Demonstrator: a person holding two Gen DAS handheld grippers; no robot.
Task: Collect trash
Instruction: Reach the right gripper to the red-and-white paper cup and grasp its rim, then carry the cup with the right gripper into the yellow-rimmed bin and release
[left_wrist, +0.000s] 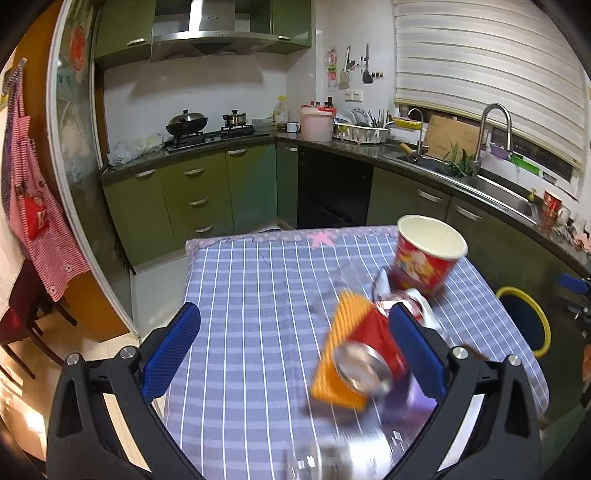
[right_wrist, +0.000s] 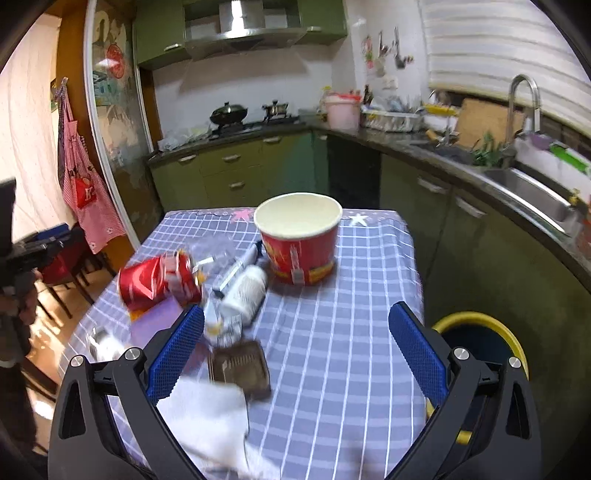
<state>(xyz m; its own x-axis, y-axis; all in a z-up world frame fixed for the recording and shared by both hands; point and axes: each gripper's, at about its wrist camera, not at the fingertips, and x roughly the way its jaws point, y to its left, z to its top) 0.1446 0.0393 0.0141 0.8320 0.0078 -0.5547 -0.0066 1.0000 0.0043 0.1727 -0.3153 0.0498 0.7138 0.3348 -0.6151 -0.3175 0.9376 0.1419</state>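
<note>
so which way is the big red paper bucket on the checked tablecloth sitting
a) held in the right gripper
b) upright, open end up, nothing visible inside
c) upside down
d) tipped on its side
b: the red paper bucket stands upright on the tablecloth with its pale inside showing and no contents in view, and the right gripper is open, well short of it.

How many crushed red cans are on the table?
1: the crushed red can lies on its side at the table's left edge. Clutter may hide others.
</note>
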